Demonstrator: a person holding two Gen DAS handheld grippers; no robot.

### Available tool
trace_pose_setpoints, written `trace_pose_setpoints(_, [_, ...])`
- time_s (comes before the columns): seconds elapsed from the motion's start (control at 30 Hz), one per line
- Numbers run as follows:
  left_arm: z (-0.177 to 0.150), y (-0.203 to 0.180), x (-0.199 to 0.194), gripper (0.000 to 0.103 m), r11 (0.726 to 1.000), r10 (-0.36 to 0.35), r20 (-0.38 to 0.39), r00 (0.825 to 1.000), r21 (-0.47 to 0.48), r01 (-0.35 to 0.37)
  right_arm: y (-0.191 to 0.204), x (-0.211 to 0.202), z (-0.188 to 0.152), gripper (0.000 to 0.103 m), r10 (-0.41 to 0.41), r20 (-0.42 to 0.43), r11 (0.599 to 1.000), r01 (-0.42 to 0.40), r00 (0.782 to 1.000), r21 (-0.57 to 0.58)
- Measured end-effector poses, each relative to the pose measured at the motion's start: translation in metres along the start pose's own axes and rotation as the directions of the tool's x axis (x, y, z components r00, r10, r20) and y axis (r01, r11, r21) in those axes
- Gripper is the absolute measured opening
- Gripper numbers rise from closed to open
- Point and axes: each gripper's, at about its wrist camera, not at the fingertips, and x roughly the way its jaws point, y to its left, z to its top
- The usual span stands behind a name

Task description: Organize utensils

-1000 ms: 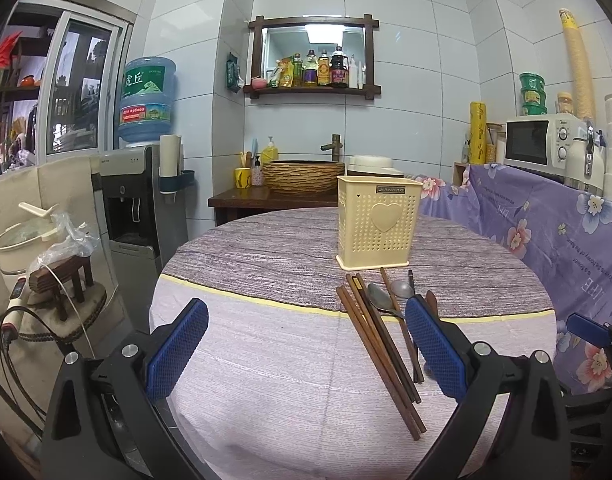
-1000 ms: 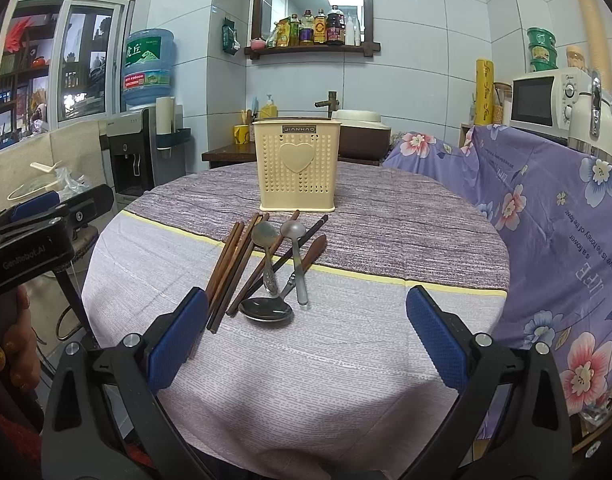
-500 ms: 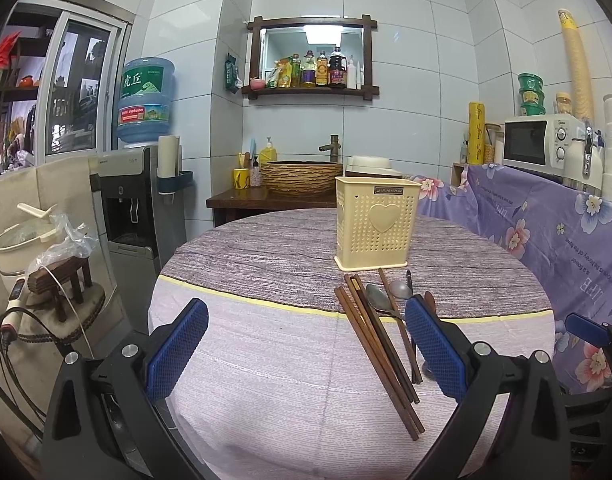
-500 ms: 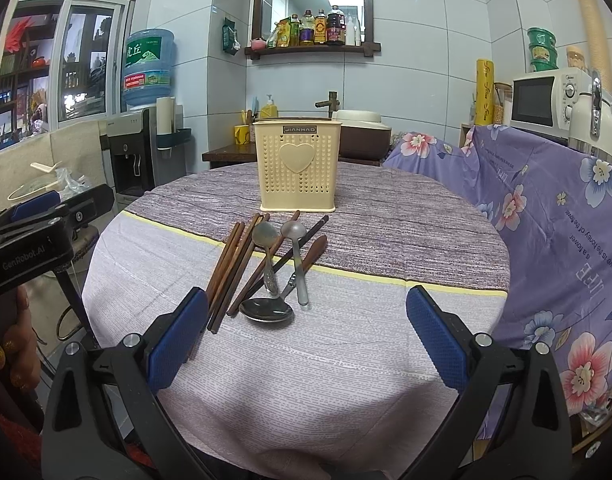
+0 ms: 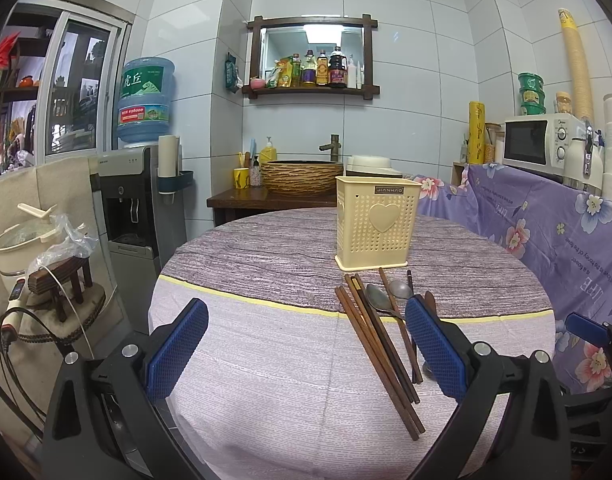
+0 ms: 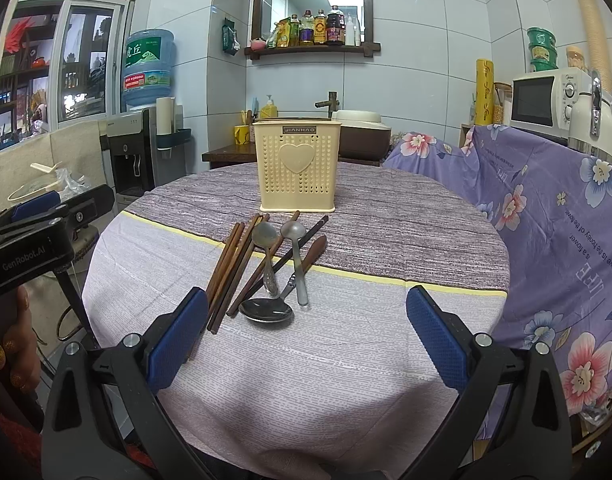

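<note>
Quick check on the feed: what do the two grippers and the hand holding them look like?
Each gripper, left and right, has a black frame with silver screws and two fingers faced with blue dotted pads. In the right wrist view, the left gripper's black body reads "GenRobot.AI" in pale letters. The hand under it has gold glitter nail polish. No cables show.
</note>
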Motion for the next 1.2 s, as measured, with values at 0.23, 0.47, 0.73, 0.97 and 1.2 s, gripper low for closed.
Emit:
trace_pose_setpoints(0.23, [0.0010, -0.0014, 0.0003, 0.098, 1.000, 0.000, 0.001, 1.000, 0.006, 0.000, 0.0001, 0.0000, 0.0000, 0.098, 0.000, -0.001, 1.000, 0.000, 1.000, 0.000])
trace_pose_setpoints(0.47, [0.0004, -0.0010, 0.0003, 0.098, 1.000, -0.001, 0.001, 1.000, 0.006, 0.001, 0.0004, -0.0002, -0.0001, 0.098, 0.000, 0.000, 1.000, 0.000, 1.000, -0.001])
trace_pose_setpoints(0.73, [0.0003, -0.0012, 0.0003, 0.098, 1.000, -0.002, 0.000, 1.000, 0.006, 0.002, 0.0006, 0.0001, -0.0002, 0.098, 0.000, 0.000, 1.000, 0.000, 1.000, 0.000])
trace_pose_setpoints(0.97, [0.0002, -0.0013, 0.0002, 0.098, 1.000, -0.002, -0.001, 1.000, 0.006, 0.002, 0.0006, 0.0001, -0.0004, 0.098, 0.000, -0.001, 1.000, 0.000, 1.000, 0.000])
trace_pose_setpoints(1.2, [-0.0014, -0.0012, 0.0048, 0.098, 1.000, -0.002, -0.019, 1.000, 0.005, 0.002, 0.0003, 0.0027, -0.0018, 0.098, -0.004, -0.011, 1.000, 0.004, 1.000, -0.001])
